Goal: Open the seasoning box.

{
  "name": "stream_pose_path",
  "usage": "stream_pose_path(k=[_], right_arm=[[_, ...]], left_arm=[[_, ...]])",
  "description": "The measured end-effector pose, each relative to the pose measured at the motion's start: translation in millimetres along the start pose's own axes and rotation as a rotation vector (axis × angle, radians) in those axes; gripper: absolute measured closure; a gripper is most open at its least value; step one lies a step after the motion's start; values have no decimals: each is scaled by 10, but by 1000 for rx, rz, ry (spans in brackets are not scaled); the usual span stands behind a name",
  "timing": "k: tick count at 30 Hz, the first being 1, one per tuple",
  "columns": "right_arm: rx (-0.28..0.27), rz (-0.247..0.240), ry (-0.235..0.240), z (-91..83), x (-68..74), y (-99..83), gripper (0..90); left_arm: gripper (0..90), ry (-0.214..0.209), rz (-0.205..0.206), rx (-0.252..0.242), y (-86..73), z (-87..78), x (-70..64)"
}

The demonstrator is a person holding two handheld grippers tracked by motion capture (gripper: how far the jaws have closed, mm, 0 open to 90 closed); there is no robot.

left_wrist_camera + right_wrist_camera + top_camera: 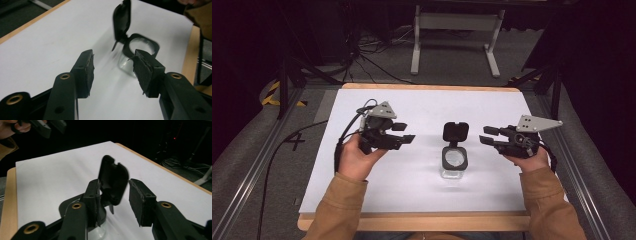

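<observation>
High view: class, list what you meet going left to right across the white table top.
Left tongs → clear container with its black hinged lid open → right tongs, all above the white table top.

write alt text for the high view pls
A small clear container with a black flip lid standing open sits mid-way on a white table, between two hand-held black tools. The left tool and right tool both point inward at it with jaws open, touching nothing.
</observation>
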State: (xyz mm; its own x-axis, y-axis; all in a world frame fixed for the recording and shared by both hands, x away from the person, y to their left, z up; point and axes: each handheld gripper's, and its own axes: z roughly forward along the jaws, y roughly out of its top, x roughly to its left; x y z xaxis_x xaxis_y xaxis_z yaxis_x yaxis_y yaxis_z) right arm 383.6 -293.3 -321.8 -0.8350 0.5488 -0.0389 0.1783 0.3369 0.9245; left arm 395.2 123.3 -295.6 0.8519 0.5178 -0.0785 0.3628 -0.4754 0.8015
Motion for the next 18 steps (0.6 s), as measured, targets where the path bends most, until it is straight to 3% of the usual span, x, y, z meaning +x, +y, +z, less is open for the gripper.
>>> stream_pose_path(k=[4, 7, 15, 18], right_arm=[[27, 46, -52, -47, -199, -42, 587], [53, 73, -85, -46, -300, -95, 567], [151, 146, -185, -67, -549, -282, 523], [176, 212, -201, -84, -647, -363, 493]], left_arm=[[477, 28, -48, 21, -184, -138, 190], [466, 71, -62, 42, -289, -161, 306], [439, 122, -178, 70, -565, -182, 579], [414, 153, -200, 98, -685, -161, 702]])
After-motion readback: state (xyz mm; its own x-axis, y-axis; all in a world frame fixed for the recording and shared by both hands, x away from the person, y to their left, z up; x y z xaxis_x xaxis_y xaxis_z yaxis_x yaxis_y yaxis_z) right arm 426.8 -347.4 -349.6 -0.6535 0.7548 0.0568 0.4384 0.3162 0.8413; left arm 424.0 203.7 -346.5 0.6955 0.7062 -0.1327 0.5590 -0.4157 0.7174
